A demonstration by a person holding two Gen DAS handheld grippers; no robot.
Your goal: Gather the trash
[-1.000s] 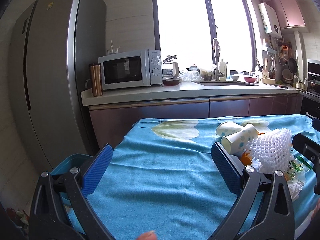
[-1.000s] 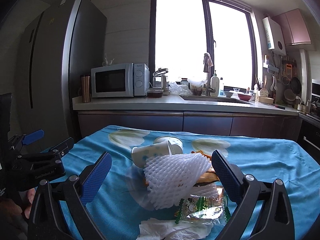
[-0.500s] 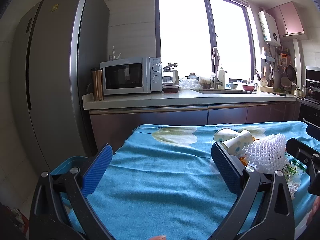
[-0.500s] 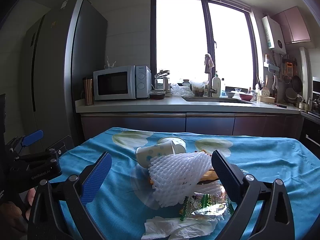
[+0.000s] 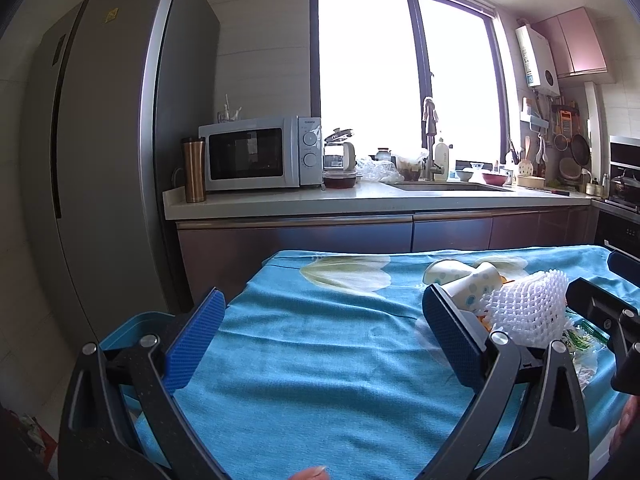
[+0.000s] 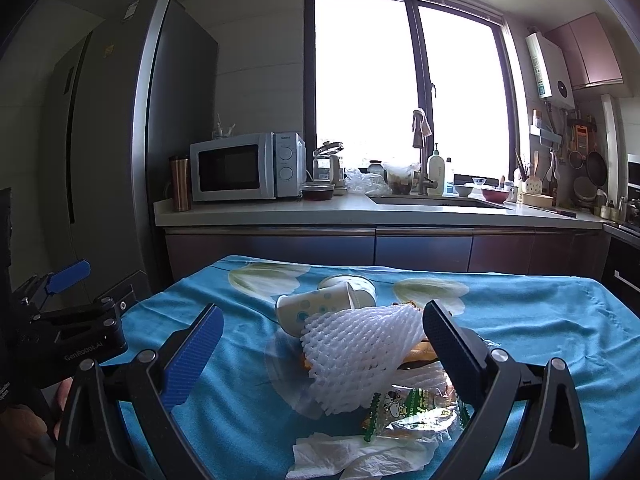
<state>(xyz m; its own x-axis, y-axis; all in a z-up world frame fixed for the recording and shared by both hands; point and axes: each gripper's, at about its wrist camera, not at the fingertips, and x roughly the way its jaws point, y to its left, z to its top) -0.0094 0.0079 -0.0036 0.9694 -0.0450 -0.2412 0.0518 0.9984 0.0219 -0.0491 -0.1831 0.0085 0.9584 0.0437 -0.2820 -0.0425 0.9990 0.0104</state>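
On the blue floral tablecloth (image 6: 540, 320), the white foam net sleeve (image 6: 360, 344), paper cups (image 6: 316, 308), wrapper (image 6: 412, 404) and tissue (image 6: 360, 456) lie uncollected; both the left gripper (image 5: 320, 344) and the right gripper (image 6: 320, 352) gape wide, empty.

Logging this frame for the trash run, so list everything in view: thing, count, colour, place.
foam net: 1, white, atop trash pile
paper cups: 2, white with dots, lying behind net
snack wrapper: 1, clear and green, front of pile
tissue: 1, white, nearest edge
tablecloth: 1, blue, on table
bin: 1, blue, left of table
microwave: 1, white, counter
left gripper: open, empty
right gripper: open, around net
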